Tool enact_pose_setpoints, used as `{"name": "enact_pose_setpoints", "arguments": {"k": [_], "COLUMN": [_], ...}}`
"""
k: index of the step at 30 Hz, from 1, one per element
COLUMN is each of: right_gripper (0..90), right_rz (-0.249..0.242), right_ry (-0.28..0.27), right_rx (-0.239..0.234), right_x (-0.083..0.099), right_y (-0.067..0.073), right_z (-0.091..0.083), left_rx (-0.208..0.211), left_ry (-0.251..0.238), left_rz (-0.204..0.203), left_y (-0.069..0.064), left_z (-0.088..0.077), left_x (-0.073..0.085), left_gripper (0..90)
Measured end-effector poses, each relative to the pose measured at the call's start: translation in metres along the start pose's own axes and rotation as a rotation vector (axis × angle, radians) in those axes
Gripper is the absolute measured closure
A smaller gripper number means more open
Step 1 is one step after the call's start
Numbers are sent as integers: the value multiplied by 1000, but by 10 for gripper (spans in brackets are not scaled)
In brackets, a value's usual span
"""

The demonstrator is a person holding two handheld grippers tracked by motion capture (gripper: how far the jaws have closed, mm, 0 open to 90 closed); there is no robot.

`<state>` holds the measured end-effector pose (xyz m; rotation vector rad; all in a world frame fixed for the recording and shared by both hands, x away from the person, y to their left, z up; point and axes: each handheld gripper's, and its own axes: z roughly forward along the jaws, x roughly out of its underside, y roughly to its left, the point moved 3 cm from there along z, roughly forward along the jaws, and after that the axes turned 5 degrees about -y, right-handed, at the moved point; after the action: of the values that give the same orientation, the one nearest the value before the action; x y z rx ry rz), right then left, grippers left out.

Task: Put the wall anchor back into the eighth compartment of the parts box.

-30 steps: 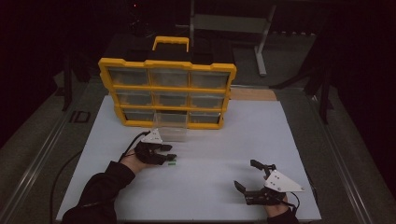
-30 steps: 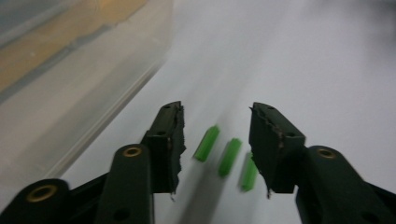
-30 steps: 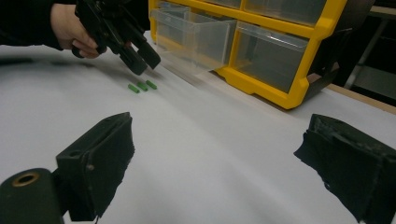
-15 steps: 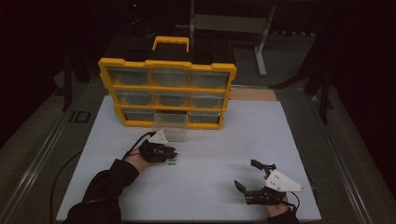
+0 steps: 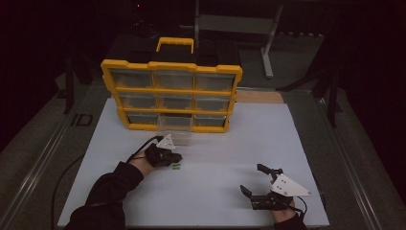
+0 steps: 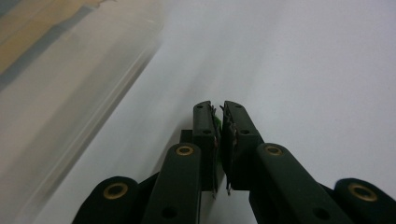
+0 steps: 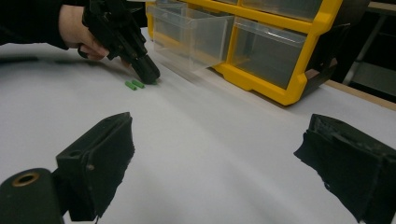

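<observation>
Item: left tool [image 5: 173, 157], jaws just closed on a small green piece [image 6: 216, 123] pinched at the counter [image 5: 215, 143], just before the pulled-out clear drawer [image 5: 174, 135]; two green pieces [image 7: 134, 84] lay beside it; right tool [image 5: 261, 184] open, well apart.

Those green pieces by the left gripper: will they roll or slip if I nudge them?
The green pieces look like short rods, so they may roll sideways. They are tiny beside the left gripper, so probably very light and easily flicked. The table looks smooth, so they may slide.
</observation>
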<state>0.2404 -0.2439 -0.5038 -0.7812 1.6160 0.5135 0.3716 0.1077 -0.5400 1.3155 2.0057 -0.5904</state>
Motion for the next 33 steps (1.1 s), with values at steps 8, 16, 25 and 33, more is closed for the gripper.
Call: {"name": "enact_pose_setpoints", "arguments": {"k": [8, 16, 25, 33], "right_gripper": [87, 87, 87, 87], "right_rz": [0, -10, -13, -13], "right_ry": [-10, -25, -40, -41], "right_rx": [0, -6, -4, -6], "right_x": [-1, -2, -3, -3], "right_y": [0, 1, 0, 1], "right_z": [-1, -1, -3, -3], "left_rx": [27, 55, 82, 93], "left_ry": [-9, 2, -12, -22], "left_rz": [28, 56, 117, 155], "left_y": [1, 3, 4, 9], "left_z": [-20, -46, -74, -99], "left_x": [-7, -17, -33, -56], "left_gripper": [842, 842, 841, 841]}}
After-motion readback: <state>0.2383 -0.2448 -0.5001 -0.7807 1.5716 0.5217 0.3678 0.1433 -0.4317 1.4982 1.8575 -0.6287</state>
